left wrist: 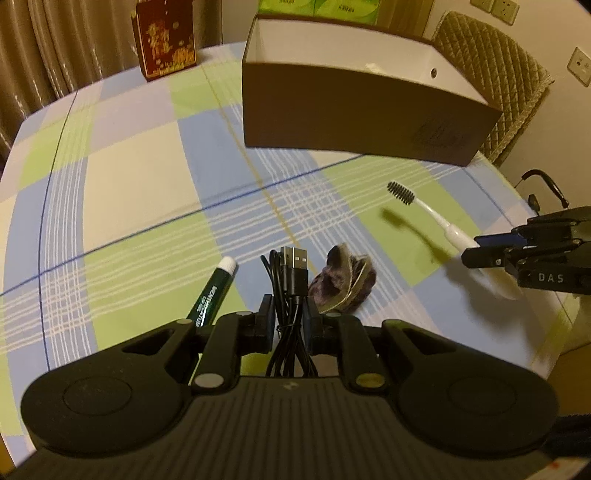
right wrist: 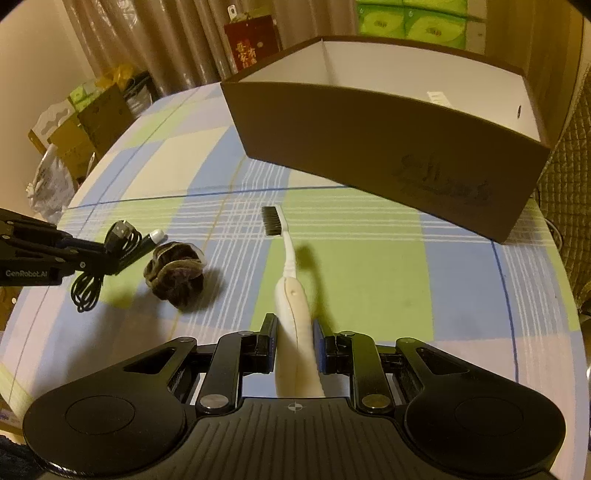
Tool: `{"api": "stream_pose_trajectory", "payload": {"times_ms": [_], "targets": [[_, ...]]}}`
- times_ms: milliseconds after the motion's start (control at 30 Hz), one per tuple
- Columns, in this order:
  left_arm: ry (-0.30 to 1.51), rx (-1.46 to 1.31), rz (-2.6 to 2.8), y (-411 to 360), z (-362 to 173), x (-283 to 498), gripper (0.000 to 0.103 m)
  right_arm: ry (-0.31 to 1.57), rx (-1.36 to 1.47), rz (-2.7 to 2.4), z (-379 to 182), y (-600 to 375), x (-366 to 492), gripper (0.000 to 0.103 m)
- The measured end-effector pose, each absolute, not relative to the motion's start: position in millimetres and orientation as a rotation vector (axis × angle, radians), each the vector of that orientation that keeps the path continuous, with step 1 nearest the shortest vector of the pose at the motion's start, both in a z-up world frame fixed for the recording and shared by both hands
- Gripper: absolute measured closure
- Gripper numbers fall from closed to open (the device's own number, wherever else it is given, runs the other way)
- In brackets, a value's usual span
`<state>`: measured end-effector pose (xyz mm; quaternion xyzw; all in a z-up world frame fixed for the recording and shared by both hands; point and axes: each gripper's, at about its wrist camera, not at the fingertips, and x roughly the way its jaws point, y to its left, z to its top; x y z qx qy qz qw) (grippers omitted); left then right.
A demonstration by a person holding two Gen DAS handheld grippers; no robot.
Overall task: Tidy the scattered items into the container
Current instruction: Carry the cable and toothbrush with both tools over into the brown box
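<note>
left gripper: fingers pinch a bundled black usb cable, one pad on each side of the bundle; the plug end sticks out forward past the fingertips and the loops hang back toward the gripper body. in the right wrist view the cable appears lifted off the cloth, its loops dangling beneath the fingers.
right gripper: fingers close on the thick white handle of an electric toothbrush, the black bristle head pointing forward toward the box; the brush is held above the table, its shadow falling on the cloth just to its right.
green tube: dark green with a white cap, lying on the cloth just left of the left gripper's fingers.
scrunchie: dark purple crumpled fabric, lying on the cloth just right of the cable, between the two grippers.
box: brown outside, white inside, open top, standing on the table beyond both grippers, well apart from the scattered items.
table: covered by a checked cloth in blue, green and cream.
background: a red gift bag stands at the far edge of the table; green tissue packs sit behind the box; a quilted chair stands to the right.
</note>
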<state>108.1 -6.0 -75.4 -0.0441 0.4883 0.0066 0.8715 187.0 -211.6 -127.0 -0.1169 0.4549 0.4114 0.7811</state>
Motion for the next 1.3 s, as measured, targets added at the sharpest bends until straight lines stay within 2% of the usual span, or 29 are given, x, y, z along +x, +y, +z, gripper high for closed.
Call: {"api": "stream_pose_trajectory", "payload": {"times_ms": [800,1300], "targets": [[0.858,-0.044,-0.088,-32.6,-9.4,140.1,0.092,0.885,-0.149,0.864,-65.2,-241.3,213.1,0.086],[0.760,0.017,-0.139,-36.5,28.1,206.2,0.092,0.785,-0.111,0.878,-19.5,-236.9,270.5,0.085]]}}
